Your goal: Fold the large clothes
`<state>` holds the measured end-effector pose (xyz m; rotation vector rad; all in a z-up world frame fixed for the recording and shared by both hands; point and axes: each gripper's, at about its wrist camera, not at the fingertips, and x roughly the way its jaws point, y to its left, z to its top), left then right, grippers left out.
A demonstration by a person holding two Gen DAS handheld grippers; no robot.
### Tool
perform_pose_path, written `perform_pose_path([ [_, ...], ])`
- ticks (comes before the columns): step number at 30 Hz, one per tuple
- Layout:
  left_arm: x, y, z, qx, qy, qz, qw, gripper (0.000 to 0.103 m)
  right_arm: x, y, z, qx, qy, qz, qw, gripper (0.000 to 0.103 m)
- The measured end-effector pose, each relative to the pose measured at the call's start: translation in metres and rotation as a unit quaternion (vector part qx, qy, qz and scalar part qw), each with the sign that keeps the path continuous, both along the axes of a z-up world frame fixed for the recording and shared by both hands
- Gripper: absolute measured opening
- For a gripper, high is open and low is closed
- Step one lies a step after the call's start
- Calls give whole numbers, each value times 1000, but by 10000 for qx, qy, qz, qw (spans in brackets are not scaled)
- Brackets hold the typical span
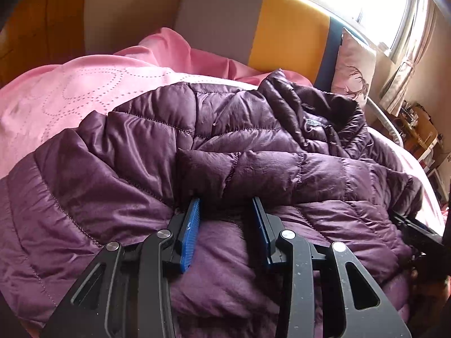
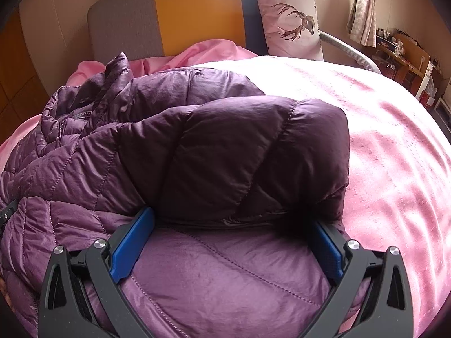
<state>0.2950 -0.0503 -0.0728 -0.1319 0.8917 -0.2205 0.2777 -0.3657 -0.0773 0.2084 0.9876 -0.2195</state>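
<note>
A purple quilted puffer jacket (image 1: 141,146) lies spread on a pink bedspread (image 1: 56,98), its collar and zip toward the headboard. My left gripper (image 1: 226,200) is open just above the jacket's body. Nothing is pinched between its blue pads (image 1: 191,225), and the end of a folded sleeve (image 1: 253,169) lies just beyond its tips. In the right wrist view the other sleeve (image 2: 239,155) is folded across the jacket (image 2: 225,276). My right gripper (image 2: 231,219) stands wide open with its fingertips tucked under that sleeve's edge. Its pads (image 2: 129,248) do not squeeze the fabric.
A grey, yellow and blue headboard (image 2: 197,8) stands behind the bed, with a deer-print pillow (image 2: 290,17) against it. Pink bedspread (image 2: 394,155) stretches to the right of the jacket. A window with curtains (image 1: 375,2) and a cluttered wooden desk (image 2: 403,53) are at far right.
</note>
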Motion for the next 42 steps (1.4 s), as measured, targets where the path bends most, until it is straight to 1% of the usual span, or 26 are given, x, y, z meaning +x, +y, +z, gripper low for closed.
perform_pose_path([
  [2,-6,6,8,-173,128,39,9998,38,0,0,0,6,3,0,10000,101],
  [3,-10,10,13,-300,155,76,9994,42,0,-1,0,14,2,0,10000,101],
  [4,-19,16,19,-462,143,129,9987,55,0,0,0,15,3,0,10000,101],
  [5,-27,20,25,-490,98,215,9985,75,0,0,0,7,9,-1,10000,101],
  [6,-41,29,32,-483,-28,396,9980,78,0,0,0,-5,16,0,10000,101],
  [7,-53,38,37,-586,-117,484,9970,78,0,0,0,-4,16,1,10000,101],
  [10,-83,72,39,-974,-97,830,9917,78,-1,-1,1,22,2,-2,10000,101],
  [12,-106,107,33,-1256,-53,1154,9853,78,-2,-1,1,34,-13,-4,10000,101],
  [14,-122,137,30,-1313,-15,1485,9802,78,-1,-1,2,15,-7,-1,10000,101],
  [17,-155,197,31,-1257,-131,2190,9675,78,-1,0,3,-10,0,-2,10000,101],
  [19,-172,236,30,-1295,-148,2702,9539,78,-1,1,3,-30,6,-2,10000,101],
  [21,-187,274,26,-1621,-120,3140,9354,78,0,3,5,-102,51,-1,9999,101],
  [23,-201,317,17,-2277,-80,3574,9057,78,1,7,7,-219,122,8,9997,101],
  [25,-210,344,9,-2565,-2,3959,8817,78,3,9,11,-276,225,27,9994,101],
  [26,-214,359,5,-2781,25,4126,8674,72,2,10,14,-297,272,8,9992,101],
  [27,-216,368,2,-2942,36,4205,8583,69,1,12,18,-317,277,-31,9991,101],
  [28,-219,379,-3,-3166,50,4321,8444,64,-3,15,24,-311,197,-40,9993,101],
  [29,-221,387,-7,-3351,84,4438,8310,57,-8,20,31,-272,65,15,9996,101],
  [31,-221,393,-13,-3603,158,4579,8125,48,-20,30,44,-170,-171,232,9994,101],
  [32,-219,394,-13,-3624,159,4613,8097,36,-26,35,51,-128,-278,329,9990,101],
  [34,-216,395,-10,-3390,183,4619,8194,21,-41,46,61,17,-491,519,9974,101],
  [35,-215,396,-8,-3332,184,4590,8234,17,-48,51,63,93,-546,615,9966,101],
  [37,-212,394,6,-3003,108,4490,8415,14,-61,63,62,180,-538,845,9948,101],
  [39,-203,377,28,-2613,-145,4183,8698,14,-73,76,59,179,-477,1063,9930,100],
  [41,-193,358,48,-2350,-380,3834,8924,14,-84,84,56,121,-485,1202,9915,99],
  [42,-185,339,63,-2190,-530,3513,9087,14,-89,88,54,106,-496,1230,9911,99],
])
